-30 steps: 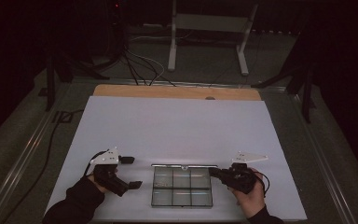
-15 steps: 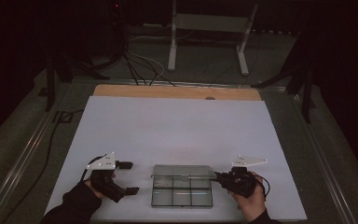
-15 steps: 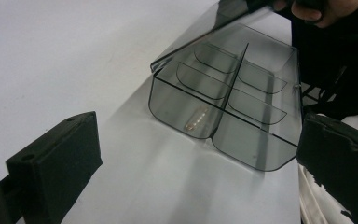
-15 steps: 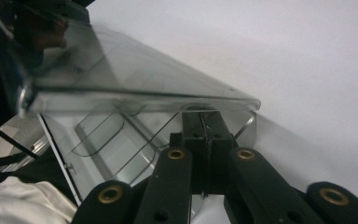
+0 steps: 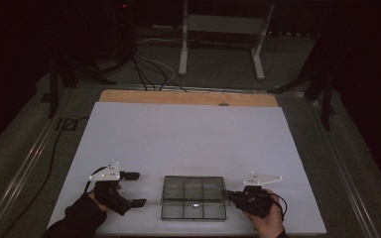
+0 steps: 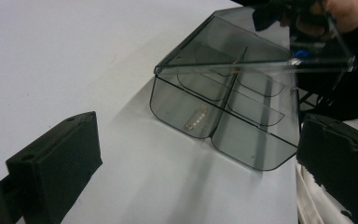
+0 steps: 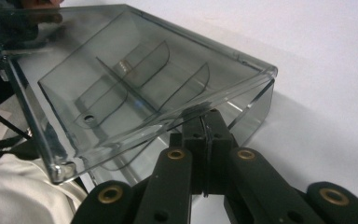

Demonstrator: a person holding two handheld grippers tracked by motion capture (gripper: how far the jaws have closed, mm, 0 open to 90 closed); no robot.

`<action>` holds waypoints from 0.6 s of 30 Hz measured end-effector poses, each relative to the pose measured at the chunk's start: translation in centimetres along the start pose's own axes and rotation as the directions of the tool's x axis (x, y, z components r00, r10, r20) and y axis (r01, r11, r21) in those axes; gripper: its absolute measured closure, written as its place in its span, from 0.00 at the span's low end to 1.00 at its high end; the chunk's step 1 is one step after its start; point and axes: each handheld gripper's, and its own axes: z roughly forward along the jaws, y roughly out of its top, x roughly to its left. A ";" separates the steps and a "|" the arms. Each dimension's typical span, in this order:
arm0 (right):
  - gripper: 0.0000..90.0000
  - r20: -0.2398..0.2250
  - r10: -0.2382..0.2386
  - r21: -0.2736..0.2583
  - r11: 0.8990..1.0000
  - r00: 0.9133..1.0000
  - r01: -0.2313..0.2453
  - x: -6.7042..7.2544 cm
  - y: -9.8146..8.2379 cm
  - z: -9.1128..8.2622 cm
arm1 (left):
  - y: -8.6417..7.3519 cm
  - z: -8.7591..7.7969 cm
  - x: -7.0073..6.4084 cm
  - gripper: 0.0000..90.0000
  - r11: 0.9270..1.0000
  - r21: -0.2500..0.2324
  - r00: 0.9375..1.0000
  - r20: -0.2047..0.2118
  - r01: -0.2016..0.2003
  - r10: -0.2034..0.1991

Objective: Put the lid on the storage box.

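My right claw (image 5: 226,194) is clenched on the raised front edge of the lid (image 7: 135,70), lifted a crack off the clear box (image 5: 194,198). The box sits on the desk (image 5: 188,134) at six o'clock, long axis running nine to three. My left claw (image 5: 134,189) is released, just off the box at nine o'clock, touching nothing.

White table, one box

The table (image 5: 188,134) has a white top with a bare wooden strip (image 5: 188,97) along its far edge; a clear compartment box (image 5: 194,198) sits near the front edge.
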 end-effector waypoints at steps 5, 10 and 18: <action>1.00 0.008 -0.004 0.014 1.000 1.000 0.004 0.3 -0.5 0.0 | -0.1 0.0 0.0 0.01 1.000 -0.013 1.000 0.010 0.004 -0.003; 1.00 0.030 -0.014 0.013 1.000 0.999 0.013 0.7 -0.7 -0.3 | -0.2 0.1 0.1 0.01 1.000 -0.005 1.000 0.012 0.001 -0.001; 0.99 0.113 -0.087 0.025 0.996 0.990 0.085 1.4 -0.8 -0.5 | -0.2 0.0 0.1 0.01 1.000 -0.013 1.000 0.016 0.004 -0.004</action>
